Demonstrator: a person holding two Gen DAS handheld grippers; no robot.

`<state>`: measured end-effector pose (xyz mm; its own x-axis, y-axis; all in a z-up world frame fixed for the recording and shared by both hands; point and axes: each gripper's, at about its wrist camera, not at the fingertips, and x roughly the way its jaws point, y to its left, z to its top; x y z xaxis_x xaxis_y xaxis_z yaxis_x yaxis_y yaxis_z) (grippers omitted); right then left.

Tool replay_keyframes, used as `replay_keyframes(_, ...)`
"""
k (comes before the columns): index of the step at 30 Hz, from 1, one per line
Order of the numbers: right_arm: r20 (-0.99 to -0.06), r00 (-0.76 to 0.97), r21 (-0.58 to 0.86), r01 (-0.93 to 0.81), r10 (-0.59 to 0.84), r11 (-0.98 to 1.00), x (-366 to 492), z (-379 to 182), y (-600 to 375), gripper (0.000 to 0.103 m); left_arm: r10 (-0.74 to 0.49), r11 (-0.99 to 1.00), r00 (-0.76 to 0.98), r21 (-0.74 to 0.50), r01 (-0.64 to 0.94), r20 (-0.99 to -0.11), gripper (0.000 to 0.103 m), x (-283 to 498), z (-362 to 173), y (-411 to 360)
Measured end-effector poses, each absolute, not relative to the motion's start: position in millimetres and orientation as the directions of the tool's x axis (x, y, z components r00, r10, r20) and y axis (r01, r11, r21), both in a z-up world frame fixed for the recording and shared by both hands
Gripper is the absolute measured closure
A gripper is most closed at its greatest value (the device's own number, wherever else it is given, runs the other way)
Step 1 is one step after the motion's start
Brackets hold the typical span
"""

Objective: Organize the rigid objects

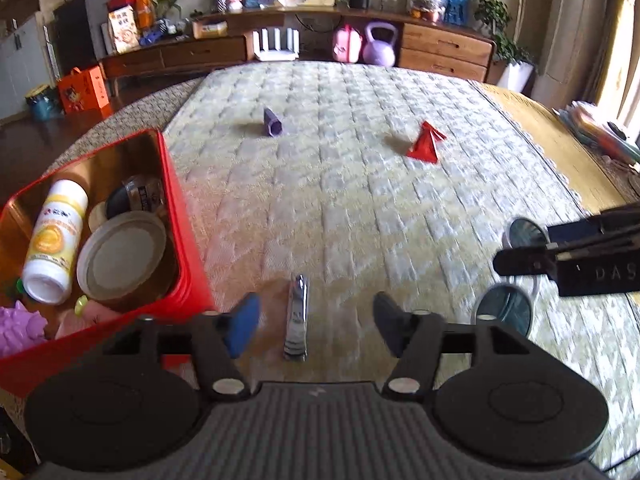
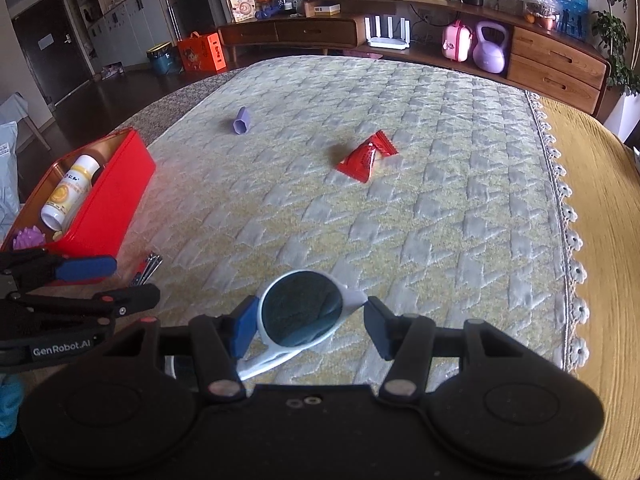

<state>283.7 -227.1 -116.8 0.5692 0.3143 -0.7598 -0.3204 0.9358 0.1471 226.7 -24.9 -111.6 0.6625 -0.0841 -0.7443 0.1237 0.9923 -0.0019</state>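
Observation:
My left gripper [image 1: 316, 322] is open around a silver nail clipper [image 1: 297, 318] that lies on the quilted bed; its fingers stand apart from the clipper on both sides. My right gripper [image 2: 308, 326] is open around white-framed sunglasses [image 2: 300, 314]; the left pad is at the frame and the right pad just off the frame's tip. The sunglasses [image 1: 508, 304] and the right gripper [image 1: 560, 258] also show in the left wrist view. A red tin box [image 1: 176, 216] at the left holds a white bottle [image 1: 56, 236], a round can [image 1: 122, 258] and other small items.
A purple hexagonal tube [image 1: 273, 122] and a red triangular packet [image 1: 426, 142] lie farther out on the bed. A yellow cover [image 2: 592, 240] lies along the right side. A wooden sideboard [image 2: 400, 36] with a purple kettlebell [image 2: 490, 46] stands beyond the bed.

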Motion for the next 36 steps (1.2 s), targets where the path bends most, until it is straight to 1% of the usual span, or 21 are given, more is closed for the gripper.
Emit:
replay_keyframes(3, -0.763, 0.564, 0.154, -0.316, 0.316, 0.936, 285, -119, -229, 0.047, -0.079, 0.993, 0.654, -0.004, 0.115, -0.752, 0.038, 238, -114, -29)
replay_keyframes(5, -0.764, 0.562, 0.157, -0.313, 0.316, 0.937, 287, -121, -230, 0.047, -0.06, 0.994, 0.66, 0.017, 0.109, -0.749, 0.039, 241, -116, -34)
replay_keyframes(7, -0.765, 0.559, 0.163, -0.312, 0.319, 0.936, 287, -122, -232, 0.047, -0.068, 0.99, 0.65, 0.03, 0.138, -0.757, 0.043, 244, -119, -41)
replay_keyframes(8, -0.766, 0.558, 0.163, -0.311, 0.319, 0.936, 288, -123, -232, 0.047, -0.058, 0.99, 0.645, 0.039, 0.135, -0.762, 0.048, 244, -122, -43)
replay_keyframes(10, -0.767, 0.555, 0.166, -0.313, 0.322, 0.935, 287, -124, -232, 0.047, -0.026, 0.989, 0.646, 0.072, 0.126, -0.763, 0.049, 243, -127, -47)
replay_keyframes(13, -0.768, 0.551, 0.172, -0.314, 0.326, 0.934, 287, -125, -234, 0.047, -0.029, 0.991, 0.656, 0.062, 0.115, -0.754, 0.053, 243, -128, -46)
replay_keyframes(15, -0.768, 0.55, 0.175, -0.312, 0.328, 0.934, 287, -125, -235, 0.047, -0.037, 0.995, 0.654, 0.036, 0.097, -0.756, 0.062, 245, -128, -42)
replay_keyframes(16, -0.769, 0.549, 0.176, -0.311, 0.328, 0.934, 287, -126, -235, 0.047, -0.046, 0.995, 0.654, 0.02, 0.093, -0.755, 0.064, 245, -128, -41)
replay_keyframes(18, -0.769, 0.549, 0.177, -0.311, 0.328, 0.934, 287, -125, -236, 0.047, -0.043, 0.996, 0.66, 0.017, 0.084, -0.75, 0.079, 243, -127, -40)
replay_keyframes(19, -0.769, 0.549, 0.176, -0.312, 0.328, 0.934, 287, -125, -235, 0.047, -0.04, 0.997, 0.662, 0.017, 0.081, -0.748, 0.085, 242, -127, -39)
replay_keyframes(21, -0.768, 0.55, 0.175, -0.313, 0.328, 0.934, 287, -126, -235, 0.047, -0.041, 0.997, 0.665, 0.017, 0.08, -0.746, 0.092, 240, -127, -39)
replay_keyframes(26, -0.765, 0.555, 0.17, -0.315, 0.327, 0.934, 287, -125, -233, 0.047, -0.03, 0.995, 0.671, 0.04, 0.088, -0.741, 0.092, 235, -124, -41)
replay_keyframes(36, -0.732, 0.585, 0.143, -0.37, 0.35, 0.918, 275, -98, -224, 0.047, -0.098, 0.995, 0.675, -0.064, 0.075, -0.732, 0.092, 225, -93, -18)
